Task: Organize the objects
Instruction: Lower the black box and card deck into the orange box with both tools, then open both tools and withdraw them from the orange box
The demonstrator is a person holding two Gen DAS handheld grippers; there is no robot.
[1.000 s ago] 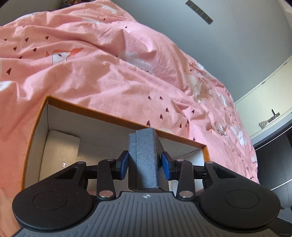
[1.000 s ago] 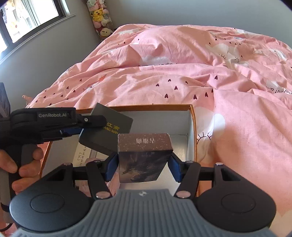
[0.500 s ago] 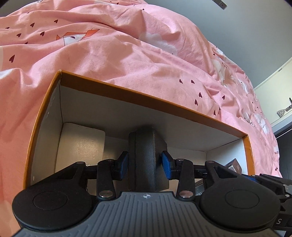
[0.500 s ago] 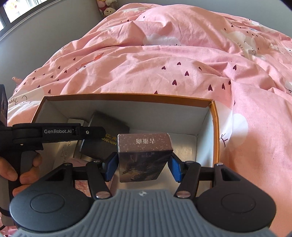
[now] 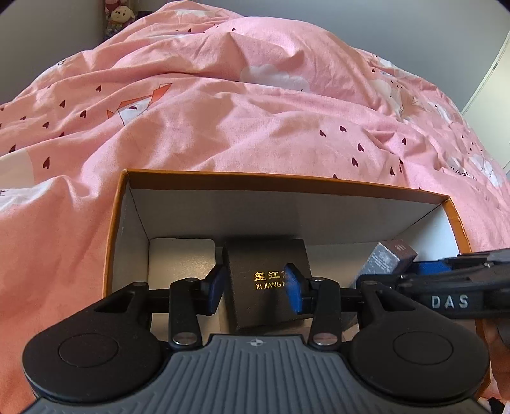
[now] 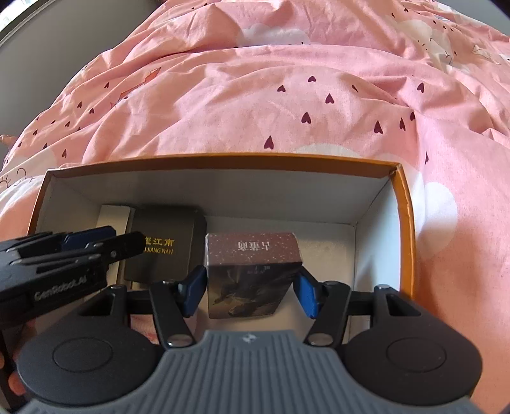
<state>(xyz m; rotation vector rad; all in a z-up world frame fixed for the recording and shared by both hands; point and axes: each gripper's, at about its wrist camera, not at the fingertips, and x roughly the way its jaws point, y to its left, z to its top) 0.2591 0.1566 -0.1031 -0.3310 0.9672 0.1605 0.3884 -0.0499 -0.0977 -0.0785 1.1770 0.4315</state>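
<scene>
- Cardboard box with an orange rim and pale inner walls serves as landmark; it sits open on a pink duvet printed with small dark hearts and white clouds; both grippers reach into it from its near side.
- Left gripper has its blue pads set either side of a black case; the right pad overlaps the case's front face and the left pad sits at its edge, but whether the jaws are pinching it or have just let go I cannot tell; the case stands toward the left half of the box, near the far wall.
- Gold writing on the black case reads "XI JIANG NAN" under Chinese characters; part of it is hidden by the pad in the left wrist view.
- White flat item lies on the box floor in the far left corner, just beside the black case.
- Right gripper holds its jaws spread around a brown starry box; a gap shows between the right pad and the box side, and the left pad is at or just off the other side; the brown box stands on the box floor, right of the black case.
- Upside-down Chinese characters run across the brown box's top face; I cannot read them surely.
- Lettering "GenRobot.AI" shows on the left gripper's body in the right wrist view; "DAS" shows on the right gripper's body in the left wrist view.
- Stuffed toys sit beyond the duvet, far behind the box, at the wall.
</scene>
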